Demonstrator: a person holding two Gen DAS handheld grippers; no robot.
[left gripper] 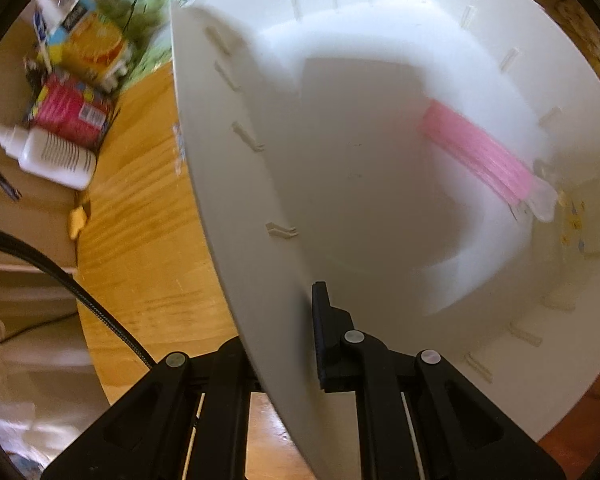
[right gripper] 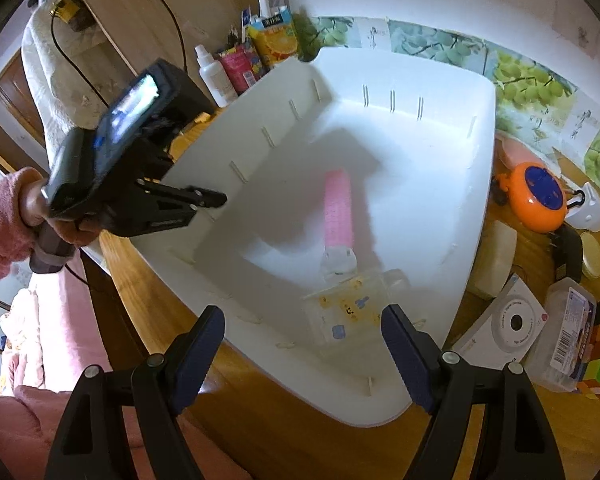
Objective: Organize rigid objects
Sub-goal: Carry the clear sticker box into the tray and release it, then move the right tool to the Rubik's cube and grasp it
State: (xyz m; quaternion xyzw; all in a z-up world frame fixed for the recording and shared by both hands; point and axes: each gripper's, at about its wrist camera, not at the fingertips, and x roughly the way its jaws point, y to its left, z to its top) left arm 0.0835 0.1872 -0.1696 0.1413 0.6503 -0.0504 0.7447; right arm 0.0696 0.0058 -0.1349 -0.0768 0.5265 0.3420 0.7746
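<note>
The left claw (right gripper: 216, 200) points steeply downward with its two black fingers drawn almost together, pinched on the thin side wall of the white bin (right gripper: 476, 208), one finger (left gripper: 326, 336) inside the wall and the other outside it. A hand (right gripper: 40, 212) in a pink fleece sleeve (right gripper: 0, 216) grips its handle from below, wrist bent. The right claw (right gripper: 302, 344) angles down from the near side, its fingers (right gripper: 404, 356) spread wide with nothing between them.

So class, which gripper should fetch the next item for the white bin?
Probably right: the right gripper hangs open and empty, while the left gripper is clamped on the white bin wall.
</note>
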